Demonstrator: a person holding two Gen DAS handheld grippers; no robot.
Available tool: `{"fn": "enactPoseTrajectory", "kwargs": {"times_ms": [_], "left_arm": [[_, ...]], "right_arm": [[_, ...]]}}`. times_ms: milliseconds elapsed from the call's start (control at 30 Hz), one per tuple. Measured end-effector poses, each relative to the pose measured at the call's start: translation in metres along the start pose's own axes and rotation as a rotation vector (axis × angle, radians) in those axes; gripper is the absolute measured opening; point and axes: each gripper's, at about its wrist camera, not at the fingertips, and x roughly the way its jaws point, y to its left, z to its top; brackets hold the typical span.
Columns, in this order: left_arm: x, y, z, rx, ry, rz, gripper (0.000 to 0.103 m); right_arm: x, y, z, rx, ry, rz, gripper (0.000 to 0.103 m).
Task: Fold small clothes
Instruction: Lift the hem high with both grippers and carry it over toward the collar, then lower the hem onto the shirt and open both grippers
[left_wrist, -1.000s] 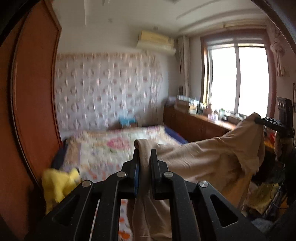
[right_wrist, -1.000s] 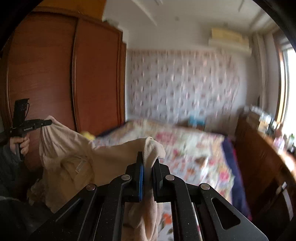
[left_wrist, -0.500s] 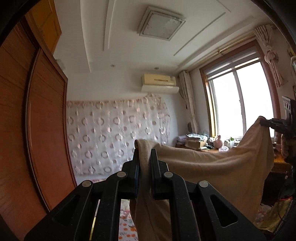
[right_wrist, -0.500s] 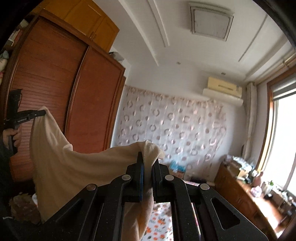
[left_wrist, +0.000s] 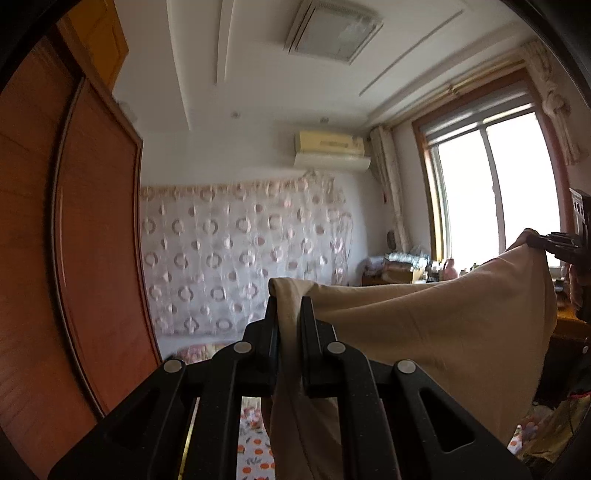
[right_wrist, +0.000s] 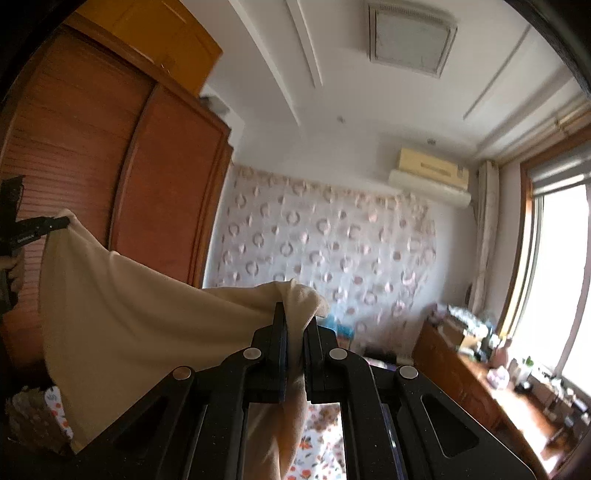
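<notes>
Your left gripper (left_wrist: 289, 314) and right gripper (right_wrist: 294, 321) each pinch one top corner of the beige garment (left_wrist: 443, 332). It hangs stretched sideways between them, high above the floral bedspread (right_wrist: 317, 435), so bring the corners together evenly.

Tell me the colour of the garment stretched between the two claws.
Plain beige garment, no pattern; it shows best in the right wrist view.

Wooden wardrobe (right_wrist: 110, 155), patterned wall curtain (left_wrist: 240, 254), bright window (left_wrist: 491, 192), ceiling light (left_wrist: 332, 29).
</notes>
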Motion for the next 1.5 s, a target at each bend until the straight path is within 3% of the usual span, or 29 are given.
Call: {"fn": "enactPoseTrajectory", "kwargs": {"times_ms": [267,500,667,900,1133,1233,1300,1400,1500], "left_arm": [[0.134,0.010,-0.071,-0.027,0.199,0.034,0.010],[0.250,0.008,-0.141,-0.041,0.401,0.034,0.010],[0.300,0.005,-0.178,-0.041,0.503,0.035,0.010],[0.339,0.006,-0.228,-0.024,0.629,0.031,0.010],[0.358,0.012,-0.256,-0.050,0.710,0.016,0.015],[0.357,0.015,-0.262,-0.067,0.729,0.005,0.030],[0.351,0.019,-0.263,-0.091,0.726,-0.020,0.047],[0.329,0.019,-0.263,-0.104,0.723,-0.041,0.056],[0.291,0.017,-0.267,-0.107,0.701,-0.017,0.057]], "right_arm": [[0.121,-0.001,-0.048,0.048,0.174,0.015,0.006],[0.242,-0.001,-0.087,0.057,0.378,0.012,0.006],[0.312,-0.004,-0.097,0.046,0.486,0.003,0.007],[0.402,-0.019,-0.079,0.067,0.625,0.013,0.007],[0.431,-0.021,-0.086,0.090,0.693,0.021,0.007],[0.416,-0.023,-0.088,0.125,0.715,0.007,0.023],[0.411,-0.024,-0.086,0.141,0.715,-0.006,0.033],[0.390,-0.025,-0.084,0.156,0.692,0.012,0.035],[0.346,-0.019,-0.088,0.179,0.676,0.047,0.040]]}}
